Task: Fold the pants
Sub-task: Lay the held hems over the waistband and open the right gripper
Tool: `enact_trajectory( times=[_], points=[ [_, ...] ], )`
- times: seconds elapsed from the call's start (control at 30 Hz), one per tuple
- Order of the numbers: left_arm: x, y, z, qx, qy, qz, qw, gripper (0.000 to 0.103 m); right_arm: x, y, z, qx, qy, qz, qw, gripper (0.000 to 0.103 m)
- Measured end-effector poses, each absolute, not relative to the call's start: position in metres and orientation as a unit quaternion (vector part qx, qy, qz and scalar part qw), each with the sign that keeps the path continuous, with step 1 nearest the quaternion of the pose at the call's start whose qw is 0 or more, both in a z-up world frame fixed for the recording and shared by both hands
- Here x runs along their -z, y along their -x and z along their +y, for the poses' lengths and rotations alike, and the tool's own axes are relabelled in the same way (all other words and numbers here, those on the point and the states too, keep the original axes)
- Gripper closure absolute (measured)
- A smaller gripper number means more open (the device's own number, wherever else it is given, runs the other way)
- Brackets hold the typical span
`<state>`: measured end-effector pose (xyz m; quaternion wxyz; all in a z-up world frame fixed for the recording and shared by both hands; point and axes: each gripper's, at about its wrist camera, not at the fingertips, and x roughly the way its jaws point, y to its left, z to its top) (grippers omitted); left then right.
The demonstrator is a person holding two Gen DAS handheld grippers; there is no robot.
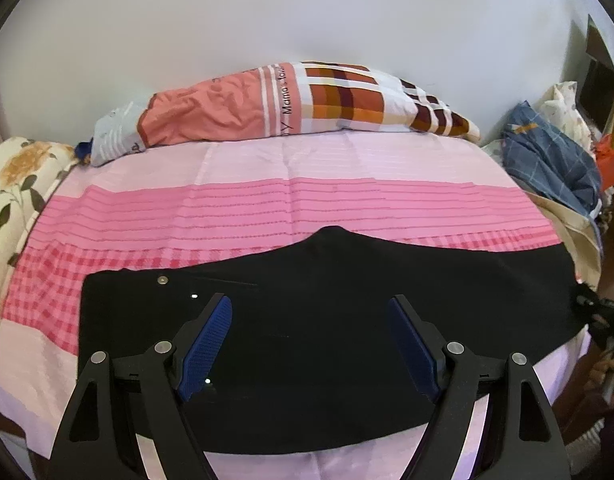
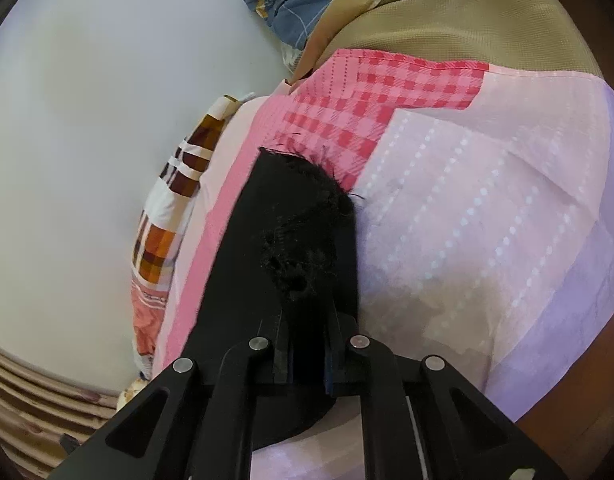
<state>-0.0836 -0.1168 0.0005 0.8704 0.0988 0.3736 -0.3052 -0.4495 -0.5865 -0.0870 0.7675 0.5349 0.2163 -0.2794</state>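
Black pants [image 1: 327,320] lie flat across the pink bedspread [image 1: 267,208], waist with metal buttons at the left, legs running to the right. My left gripper [image 1: 309,312] is open just above the pants' middle, its blue pads [image 1: 207,340] spread wide and empty. My right gripper [image 1: 599,316] shows at the pants' right end in the left wrist view. In the right wrist view the right gripper [image 2: 307,276] is shut on the frayed hem of the pants [image 2: 291,216], the cloth bunched between its fingers.
A plaid orange pillow [image 1: 291,100] lies along the white wall at the bed's far side. Blue checked cloth [image 1: 547,156] and other laundry are piled at the right. A floral cushion [image 1: 15,184] sits at the left edge. The bed's right edge [image 2: 567,340] is close.
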Motion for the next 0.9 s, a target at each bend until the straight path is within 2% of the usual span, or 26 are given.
enact_trajectory(
  times=[0.27, 0.57, 0.9],
  points=[
    [0.003, 0.082, -0.116, 0.295, -0.110, 0.374, 0.872, 0.023, 0.060, 0.420, -0.574, 0.240, -0.536, 0.203, 0.784, 0.092],
    [0.009, 0.077, -0.112, 0.286, -0.110, 0.384, 0.871, 0.023, 0.029, 0.331, -0.522, 0.134, -0.512, 0.232, 0.816, 0.092],
    [0.019, 0.070, -0.097, 0.274, -0.099, 0.398, 0.870, 0.023, 0.058, 0.232, -0.443, 0.032, -0.507, 0.308, 0.805, 0.092]
  ],
)
